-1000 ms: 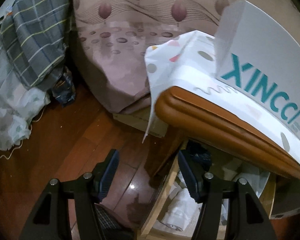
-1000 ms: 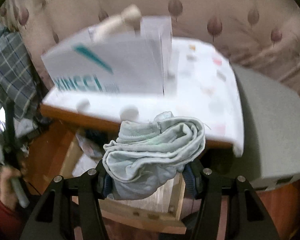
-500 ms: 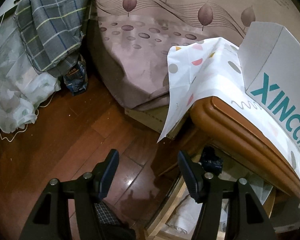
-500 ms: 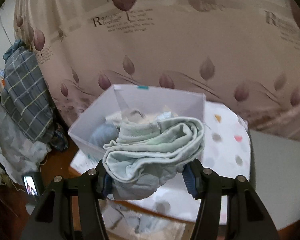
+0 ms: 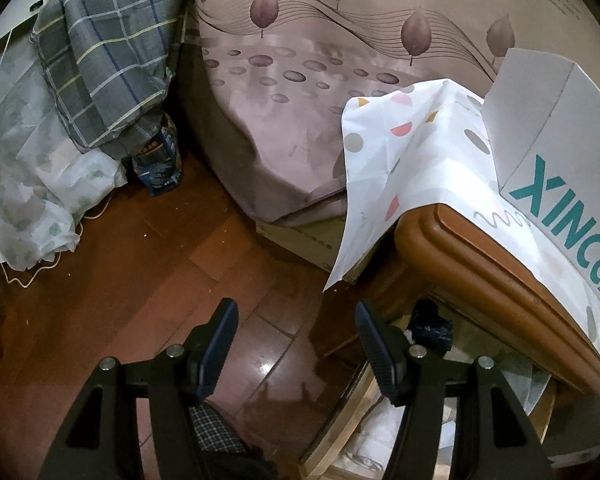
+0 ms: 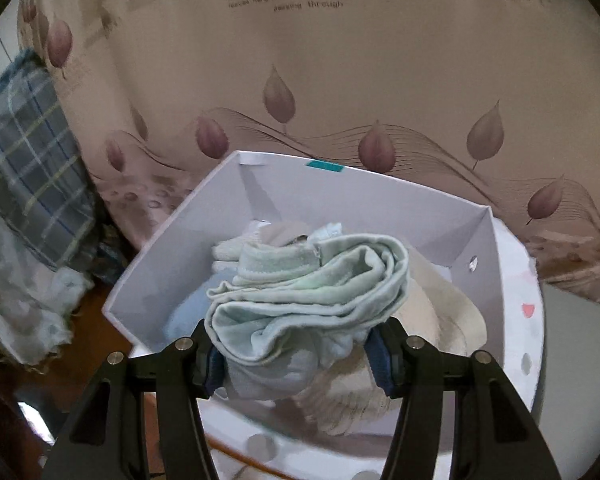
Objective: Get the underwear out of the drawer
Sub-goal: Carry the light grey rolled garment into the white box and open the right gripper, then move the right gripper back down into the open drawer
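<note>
Glossy wood floor (image 5: 100, 280), soft cloth underwear (image 6: 304, 292), seemingly matt cardboard box (image 6: 380, 200)

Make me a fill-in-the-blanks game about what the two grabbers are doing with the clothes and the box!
1. The right gripper is squeezing a rolled-up pale ____ piece of underwear.
2. The underwear hangs over a white cardboard ____ with other clothes inside.
3. The left gripper holds ____ between its black fingers.
4. Big teal ____ are printed on the side of the white cardboard container in the left wrist view.

Missing words: green; box; nothing; letters
</note>
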### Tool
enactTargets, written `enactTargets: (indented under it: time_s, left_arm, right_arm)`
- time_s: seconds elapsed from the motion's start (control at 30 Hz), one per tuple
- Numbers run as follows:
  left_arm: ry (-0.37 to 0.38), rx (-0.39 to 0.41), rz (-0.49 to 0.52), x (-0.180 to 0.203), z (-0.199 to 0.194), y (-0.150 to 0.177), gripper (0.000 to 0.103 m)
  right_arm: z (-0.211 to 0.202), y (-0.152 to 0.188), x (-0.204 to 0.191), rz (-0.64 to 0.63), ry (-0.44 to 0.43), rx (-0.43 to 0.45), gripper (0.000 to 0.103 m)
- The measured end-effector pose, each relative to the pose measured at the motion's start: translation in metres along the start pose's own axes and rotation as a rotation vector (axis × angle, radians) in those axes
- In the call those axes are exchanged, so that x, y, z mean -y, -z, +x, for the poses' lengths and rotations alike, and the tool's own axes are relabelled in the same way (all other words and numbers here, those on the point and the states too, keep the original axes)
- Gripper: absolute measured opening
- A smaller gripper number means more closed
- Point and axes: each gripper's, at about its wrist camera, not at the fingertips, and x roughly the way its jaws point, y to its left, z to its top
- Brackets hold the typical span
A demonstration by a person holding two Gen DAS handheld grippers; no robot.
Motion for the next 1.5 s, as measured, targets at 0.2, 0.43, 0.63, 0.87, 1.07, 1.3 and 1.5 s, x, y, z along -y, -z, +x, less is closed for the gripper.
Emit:
enactTargets:
  time_s: [0.2, 0.43, 0.63, 0.87, 1.07, 1.3, 1.5]
  left_arm:
    - [0.011, -0.004, 0.013, 0.003, -0.001, 0.001, 0.063]
    - [0.011, -0.002, 0.044, 0.01, -0.002, 0.003, 0.063]
    - [0.013, 0.002, 0.059, 0.014, -0.002, 0.003, 0.063]
    - [0.022, -0.001, 0.066, 0.016, -0.002, 0.004, 0.063]
    - [0.025, -0.012, 0.095, 0.022, 0.001, 0.006, 0.063]
    - [0.028, -0.007, 0.121, 0.024, 0.0, 0.007, 0.063]
    - [0.021, -0.011, 0.098, 0.021, 0.002, 0.005, 0.063]
  right_arm:
    - [0.017, -0.005, 0.016, -0.02, 0.114, -0.038, 0.056]
    - [0.029, -0.012, 0.035, -0.005, 0.173, -0.055, 0.061]
    - [0.031, -0.017, 0.037, 0.012, 0.171, -0.036, 0.07]
    - [0.023, -0.024, 0.036, 0.024, 0.166, -0.009, 0.08]
    - [0.007, -0.029, 0.036, 0.033, 0.159, 0.019, 0.087]
    - [-0.019, -0.01, 0.029, 0.012, 0.088, 0.025, 0.087]
    - [-0.064, 0.049, 0.015, -0.057, -0.003, 0.049, 0.087]
